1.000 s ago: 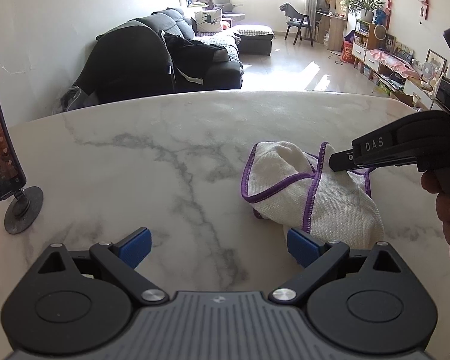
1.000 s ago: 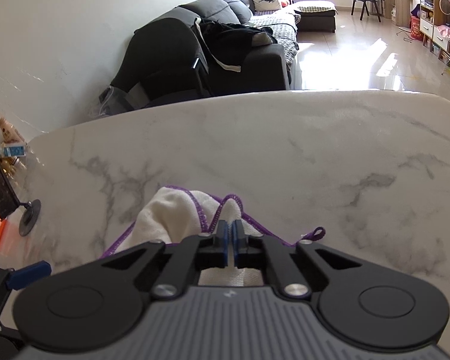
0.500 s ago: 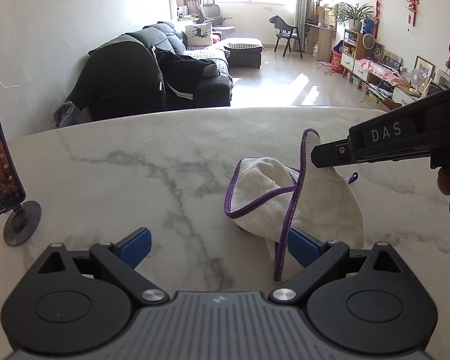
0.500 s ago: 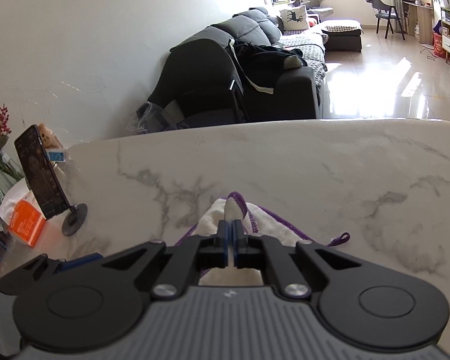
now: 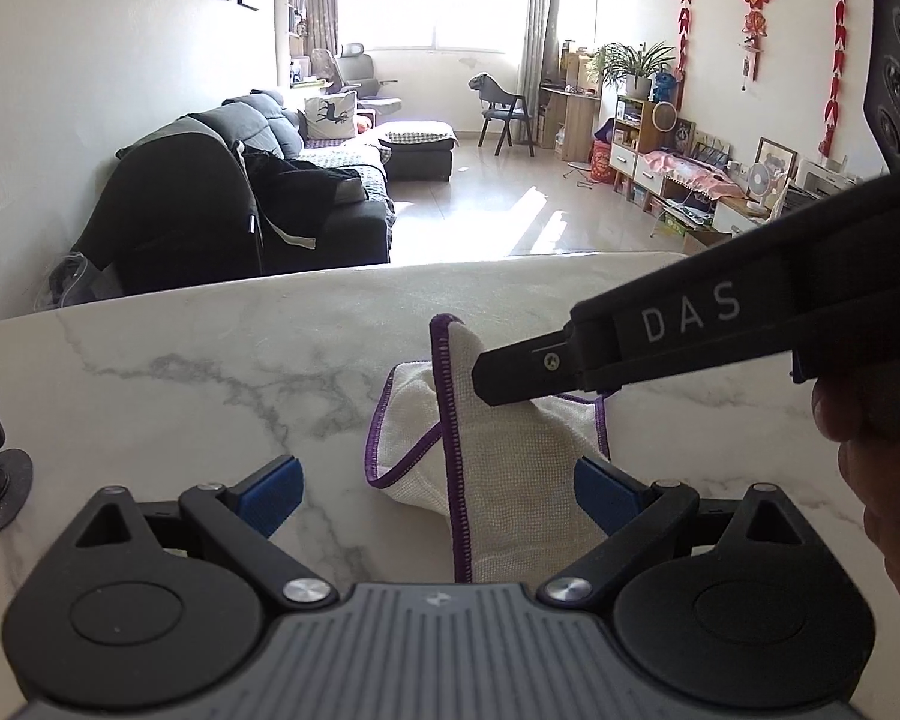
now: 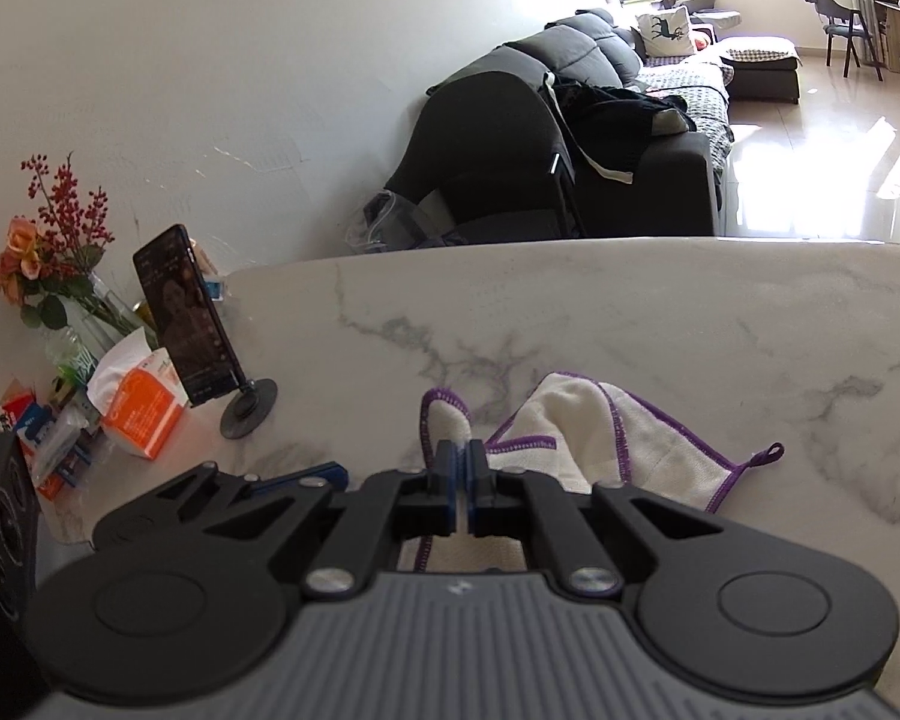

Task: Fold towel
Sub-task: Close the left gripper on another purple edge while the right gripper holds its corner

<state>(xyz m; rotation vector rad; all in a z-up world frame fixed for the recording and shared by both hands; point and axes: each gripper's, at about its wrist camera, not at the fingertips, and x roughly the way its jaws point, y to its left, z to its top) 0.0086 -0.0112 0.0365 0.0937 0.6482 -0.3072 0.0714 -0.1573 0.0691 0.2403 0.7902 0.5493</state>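
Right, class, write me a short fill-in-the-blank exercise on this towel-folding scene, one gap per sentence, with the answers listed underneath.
1. The white towel has a stitched border coloured ____.
2. The right gripper is shut on a ____ of the towel, lifted off the marble table.
3. The left gripper holds nothing; its blue pads stand ____.
4. The phone on a stand is beside an ____ tissue box.

Answers: purple; corner; open; orange
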